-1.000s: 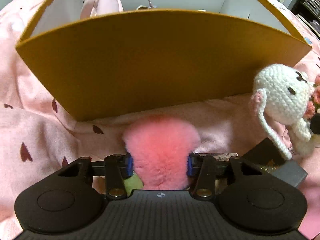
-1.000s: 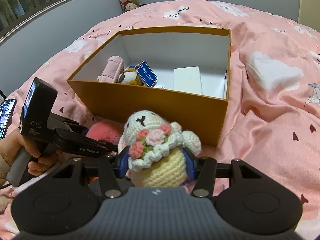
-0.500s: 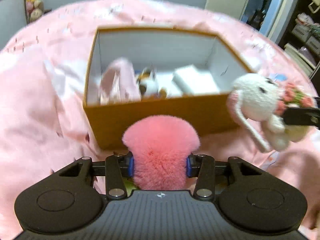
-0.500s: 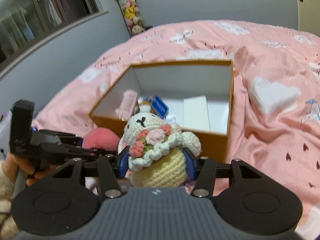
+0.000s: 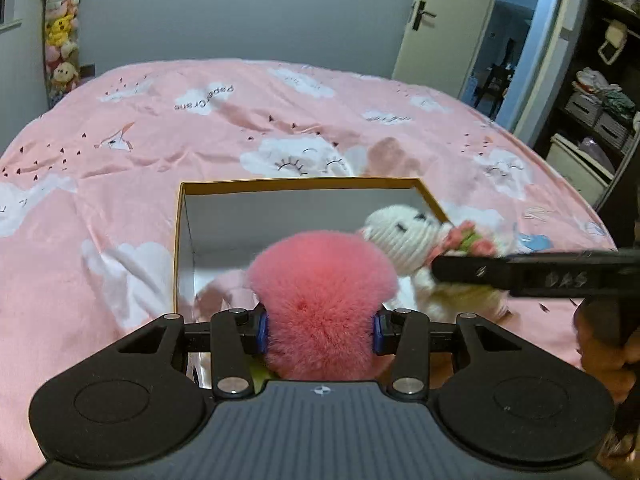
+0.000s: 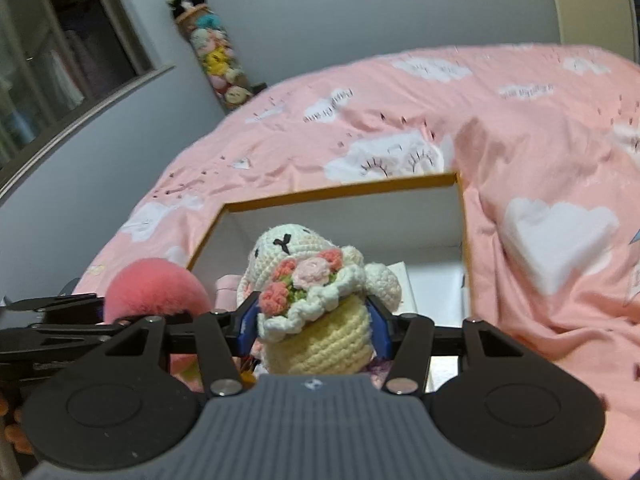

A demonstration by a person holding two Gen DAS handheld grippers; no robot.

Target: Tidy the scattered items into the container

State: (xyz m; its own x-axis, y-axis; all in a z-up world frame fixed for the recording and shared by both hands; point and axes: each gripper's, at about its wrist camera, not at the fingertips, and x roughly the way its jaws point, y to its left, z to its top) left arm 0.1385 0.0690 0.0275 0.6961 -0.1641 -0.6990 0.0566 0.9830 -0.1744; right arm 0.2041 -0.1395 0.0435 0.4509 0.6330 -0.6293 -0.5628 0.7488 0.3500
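Box [image 5: 182, 216] sits below me; my left claw [image 5: 318, 326] grips the pink pompom [image 5: 320, 300] over its near wall, my right claw [image 6: 312, 326] pinches the crochet bunny [image 6: 308, 280] alongside. Both crowd one opening: they may bump, dropping one toy outside.

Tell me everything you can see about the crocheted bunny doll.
The crocheted bunny doll looks like knitted yarn: white head with a black stitched X-shaped mark, drooping ears, pale yellow body, and a bouquet of pink and coral yarn roses with green leaves against its chest. It is upright, clamped at the body between the blue-padded fingers of the right gripper, held in front of the open orange box.
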